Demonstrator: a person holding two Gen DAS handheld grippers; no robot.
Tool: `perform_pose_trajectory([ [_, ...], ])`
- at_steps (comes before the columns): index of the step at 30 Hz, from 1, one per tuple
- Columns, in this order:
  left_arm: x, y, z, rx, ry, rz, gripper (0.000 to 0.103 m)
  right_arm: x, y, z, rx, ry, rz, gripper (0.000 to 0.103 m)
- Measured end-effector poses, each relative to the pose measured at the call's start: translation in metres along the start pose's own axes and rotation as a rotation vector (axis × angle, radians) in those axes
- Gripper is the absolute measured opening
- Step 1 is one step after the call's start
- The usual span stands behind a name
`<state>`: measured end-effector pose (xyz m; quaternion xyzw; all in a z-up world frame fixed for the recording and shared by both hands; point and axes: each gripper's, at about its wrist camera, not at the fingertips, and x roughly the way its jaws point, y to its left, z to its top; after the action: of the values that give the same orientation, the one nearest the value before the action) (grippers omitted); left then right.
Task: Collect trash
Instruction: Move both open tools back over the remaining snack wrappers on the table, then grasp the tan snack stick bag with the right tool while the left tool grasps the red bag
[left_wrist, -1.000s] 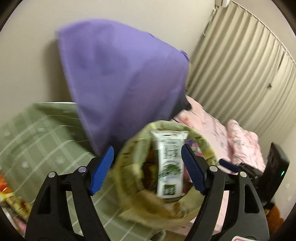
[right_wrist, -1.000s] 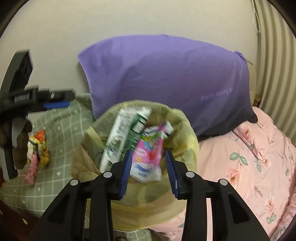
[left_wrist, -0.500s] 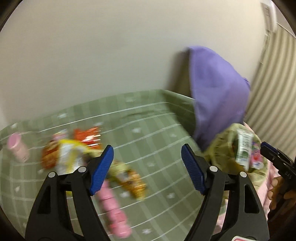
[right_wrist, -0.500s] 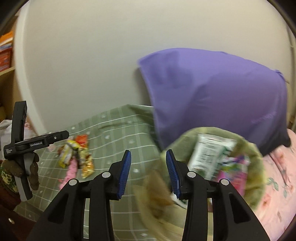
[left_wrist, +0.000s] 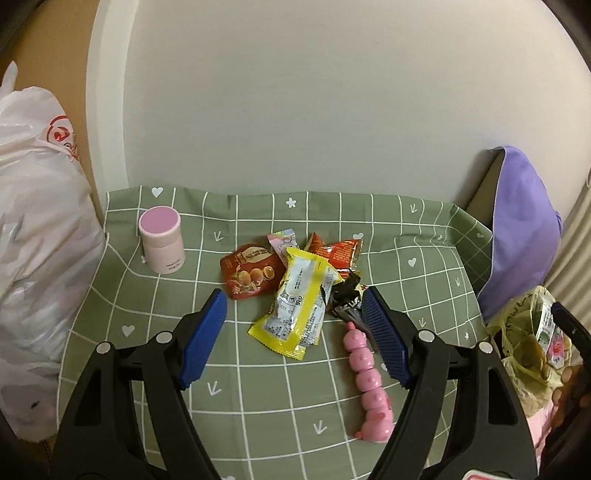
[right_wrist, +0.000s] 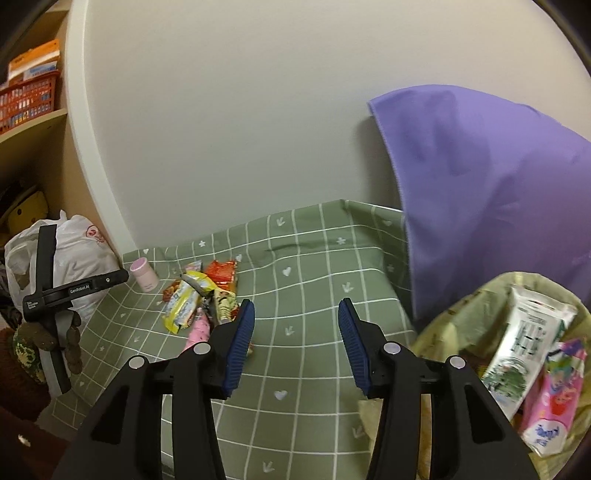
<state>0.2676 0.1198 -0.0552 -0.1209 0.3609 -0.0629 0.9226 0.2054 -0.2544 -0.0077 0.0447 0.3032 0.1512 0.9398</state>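
Note:
My left gripper (left_wrist: 293, 297) hangs open just above a heap of wrappers on the green checked cloth (left_wrist: 258, 406). The heap holds a yellow wrapper (left_wrist: 299, 302), a red snack packet (left_wrist: 251, 275), an orange-red wrapper (left_wrist: 338, 251), a black wrapper (left_wrist: 347, 295) and a pink beaded stick (left_wrist: 367, 376). Nothing touches the pads. My right gripper (right_wrist: 297, 304) is over bare cloth (right_wrist: 314, 266) with its jaws opening and nothing between them. To its right is the yellow-green trash bag (right_wrist: 461, 306), which holds a white-green packet (right_wrist: 524, 343) and a pink packet (right_wrist: 554, 398). The same heap (right_wrist: 184, 302) lies to its far left.
A pink jar (left_wrist: 162, 240) stands left of the heap. A white plastic bag (left_wrist: 37, 221) bulges at the cloth's left edge. A purple pillow (right_wrist: 498, 184) leans on the wall behind the trash bag. A shelf with an orange basket (right_wrist: 26, 99) is at far left.
Both views have swung left, away from the trash bag and onto the cloth. The white-green and pink packets that were between the jaws now lie in the bag. The right jaws have widened.

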Motion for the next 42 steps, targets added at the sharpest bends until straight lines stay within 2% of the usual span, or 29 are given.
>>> perform_pose_trajectory([
  [5,0.021,0.0,0.006,0.081,0.013,-0.058,0.072,0.013,0.008,0.002,-0.007,0.033,0.044,0.056],
  [8,0.053,0.0,0.019,0.117,0.081,-0.086,0.072,0.023,0.01,-0.001,-0.003,0.071,0.069,0.064],
  [11,0.087,0.002,0.027,0.167,0.145,-0.092,0.072,0.032,0.013,-0.007,-0.006,0.115,0.064,0.064],
  [17,0.161,0.015,0.043,0.23,0.239,-0.034,0.072,0.039,0.018,-0.019,-0.071,0.201,0.006,0.064],
  [22,0.189,0.017,0.039,0.225,0.278,-0.046,0.072,0.057,0.013,-0.025,-0.087,0.273,-0.051,0.063],
  [26,0.177,0.02,0.029,0.161,0.278,-0.049,0.072,0.079,0.015,-0.029,-0.084,0.3,-0.017,0.063],
  [30,0.147,0.02,0.002,0.087,0.274,-0.067,0.072,0.104,0.024,-0.031,-0.085,0.312,0.023,0.063],
  [35,0.118,0.016,-0.028,0.04,0.276,-0.04,0.072,0.138,0.04,-0.03,-0.13,0.326,0.05,0.063],
  [40,0.091,0.025,-0.05,-0.021,0.279,-0.06,0.072,0.17,0.053,-0.022,-0.106,0.331,0.181,0.063],
  [42,0.084,0.028,-0.052,-0.037,0.272,-0.042,0.072,0.188,0.063,-0.023,-0.126,0.357,0.195,0.063],
])
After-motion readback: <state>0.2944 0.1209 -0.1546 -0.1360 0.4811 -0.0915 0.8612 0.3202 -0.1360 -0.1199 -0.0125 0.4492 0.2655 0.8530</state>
